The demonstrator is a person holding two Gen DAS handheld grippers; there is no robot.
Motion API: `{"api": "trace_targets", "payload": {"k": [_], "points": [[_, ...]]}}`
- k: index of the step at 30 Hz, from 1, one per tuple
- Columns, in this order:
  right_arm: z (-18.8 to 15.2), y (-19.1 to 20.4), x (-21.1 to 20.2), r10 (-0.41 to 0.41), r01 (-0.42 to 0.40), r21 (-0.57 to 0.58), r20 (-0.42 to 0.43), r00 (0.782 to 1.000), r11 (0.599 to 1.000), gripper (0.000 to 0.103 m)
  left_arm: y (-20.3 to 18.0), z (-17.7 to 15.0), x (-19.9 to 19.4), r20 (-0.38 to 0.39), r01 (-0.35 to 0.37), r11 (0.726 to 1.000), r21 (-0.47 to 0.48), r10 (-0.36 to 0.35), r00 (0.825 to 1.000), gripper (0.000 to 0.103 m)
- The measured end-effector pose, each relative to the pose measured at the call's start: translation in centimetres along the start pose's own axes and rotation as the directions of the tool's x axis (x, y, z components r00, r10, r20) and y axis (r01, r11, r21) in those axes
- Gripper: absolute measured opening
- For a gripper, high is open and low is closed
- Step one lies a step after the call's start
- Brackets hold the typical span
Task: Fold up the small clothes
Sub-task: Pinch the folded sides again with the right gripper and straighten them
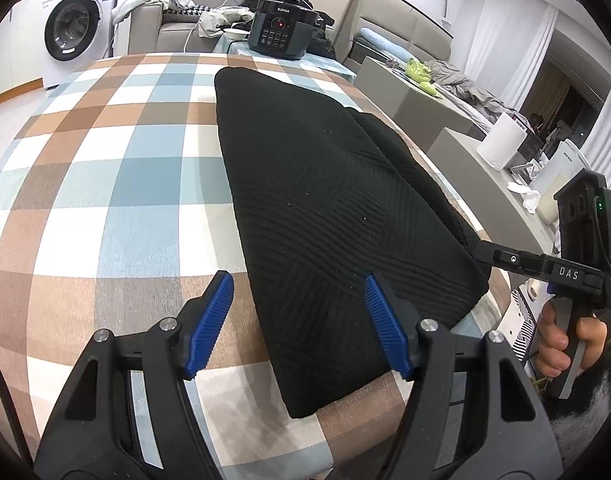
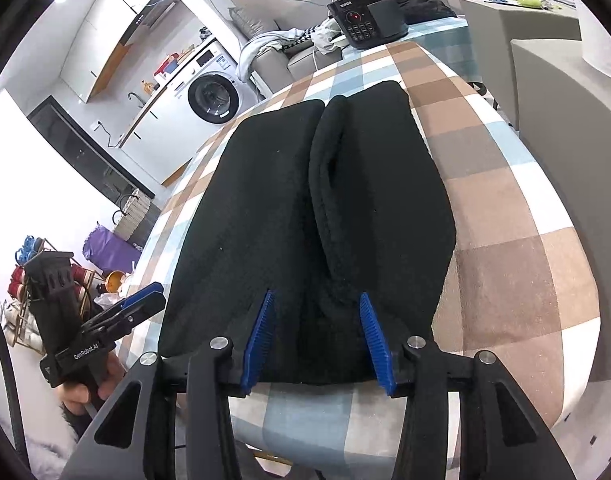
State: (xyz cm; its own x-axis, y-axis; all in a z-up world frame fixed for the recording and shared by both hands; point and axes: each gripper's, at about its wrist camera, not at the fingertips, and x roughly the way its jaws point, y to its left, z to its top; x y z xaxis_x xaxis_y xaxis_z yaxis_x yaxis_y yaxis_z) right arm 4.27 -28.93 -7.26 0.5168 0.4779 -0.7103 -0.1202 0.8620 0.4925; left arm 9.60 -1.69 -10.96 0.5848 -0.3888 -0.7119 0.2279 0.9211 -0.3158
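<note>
- A black knit garment [image 1: 325,216] lies folded lengthwise on the checked tabletop [image 1: 105,184], its long axis running from the near edge towards the far end.
- One folded-in flap [image 2: 369,184] lies along its right half, with a seam-like gap down the middle.
- The left tool [image 1: 297,324] is spread above the garment's near left edge, pinching nothing.
- The right tool [image 2: 317,340] is spread over the near hem, its blue pads [image 2: 261,336] not pressing the cloth.
- A black cooker [image 1: 281,30] stands at the far end.
</note>
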Motion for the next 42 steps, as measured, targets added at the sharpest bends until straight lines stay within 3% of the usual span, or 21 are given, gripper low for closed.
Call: {"api": "trace_targets", "payload": {"k": [10, 19, 22, 26, 27, 31, 34, 37, 42], "points": [[2.1, 0.0, 1.6, -0.048, 0.049, -0.069, 0.021, 0.999, 0.996, 0.047, 0.1, -0.1, 0.2, -0.009, -0.006, 1.000, 0.000, 0.006, 1.000, 0.066], [6.3, -0.1, 5.8, 0.061, -0.063, -0.045, -0.025, 0.998, 0.997, 0.047, 0.0, 0.6, 0.3, -0.007, -0.016, 1.000, 0.003, 0.016, 1.000, 0.066], [7.2, 0.7, 7.6, 0.045, -0.049, -0.076, -0.046, 0.998, 0.996, 0.036, 0.1, 0.8, 0.6, -0.009, -0.026, 1.000, -0.007, 0.026, 1.000, 0.066], [7.9, 1.8, 9.1, 0.029, -0.037, -0.137, -0.064, 0.998, 0.990, 0.009, 0.2, 1.1, 0.9, -0.010, -0.029, 0.999, -0.017, 0.029, 1.000, 0.066], [8.0, 2.2, 9.0, 0.021, -0.029, -0.151, -0.056, 0.998, 0.988, 0.008, 0.2, 1.2, 0.9, -0.011, -0.029, 0.999, -0.021, 0.029, 1.000, 0.066], [9.0, 4.1, 5.2, -0.008, 0.015, -0.183, 0.037, 0.999, 0.983, 0.006, 0.2, 1.9, 0.9, 0.000, -0.007, 0.999, -0.032, 0.007, 1.000, 0.066], [9.2, 4.3, 2.8, -0.103, 0.122, -0.206, 0.099, 0.990, 0.971, 0.006, 0.0, 2.5, 1.1, 0.009, 0.007, 0.999, -0.035, -0.007, 1.000, 0.066], [8.9, 1.9, 4.2, -0.189, 0.195, -0.165, 0.047, 0.981, 0.967, 0.007, -0.3, 2.9, 1.7, 0.002, 0.009, 1.000, -0.029, -0.008, 1.000, 0.066], [8.2, -1.8, 5.3, -0.135, 0.133, -0.043, -0.030, 0.990, 0.990, 0.017, -0.8, 2.8, 3.4, -0.032, 0.002, 1.000, -0.031, -0.003, 0.999, 0.066]]}}
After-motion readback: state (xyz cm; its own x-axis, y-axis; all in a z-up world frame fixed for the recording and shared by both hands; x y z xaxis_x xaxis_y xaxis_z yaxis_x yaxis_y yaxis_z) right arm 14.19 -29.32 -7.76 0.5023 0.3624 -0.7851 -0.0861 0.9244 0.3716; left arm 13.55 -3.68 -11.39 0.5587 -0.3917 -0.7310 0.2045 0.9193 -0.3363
